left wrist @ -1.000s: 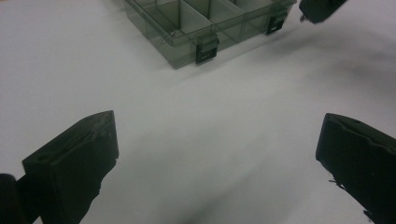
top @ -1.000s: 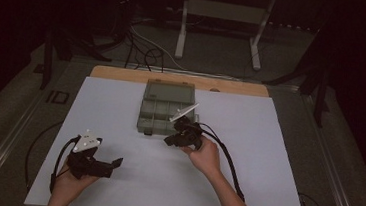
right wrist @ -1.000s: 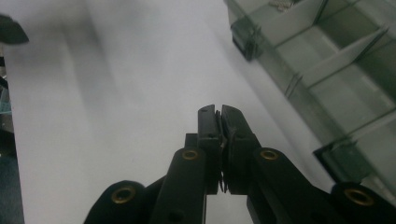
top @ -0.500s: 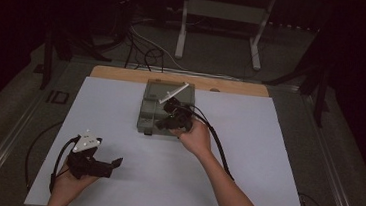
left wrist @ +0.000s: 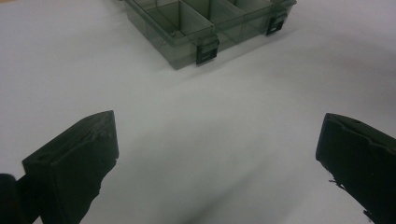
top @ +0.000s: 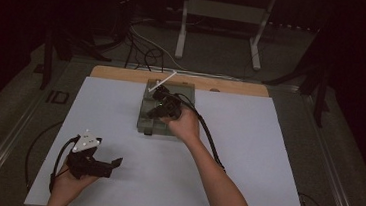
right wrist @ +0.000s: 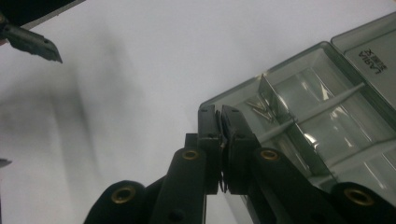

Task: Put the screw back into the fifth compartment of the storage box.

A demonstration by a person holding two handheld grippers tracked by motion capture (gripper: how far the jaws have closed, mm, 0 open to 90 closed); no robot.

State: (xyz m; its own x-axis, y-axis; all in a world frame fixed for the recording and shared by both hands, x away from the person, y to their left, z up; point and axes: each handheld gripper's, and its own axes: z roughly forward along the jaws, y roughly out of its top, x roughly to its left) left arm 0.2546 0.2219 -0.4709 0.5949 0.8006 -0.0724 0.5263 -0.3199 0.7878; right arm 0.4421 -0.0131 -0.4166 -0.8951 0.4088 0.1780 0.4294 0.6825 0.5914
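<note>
So the right gripper (top: 156,111) is right over the grey compartment box (top: 184,90) at the far middle of the white table sheet (top: 266,160), jaws squeezed together. Something thin might be pinched between the pads, can't tell what. In the right gripper view its tips sit above the box's corner compartment, where a few small pins (right wrist: 259,109) are lying loose. The box runs lengthwise away from the person, its latches (left wrist: 207,49) on the near short end, lid laid open at the far end. The left gripper (top: 110,164) is parked well apart, down at the near left, jaws wide open with nothing in them, aimed toward the box. So the right hand is much nearer
</note>
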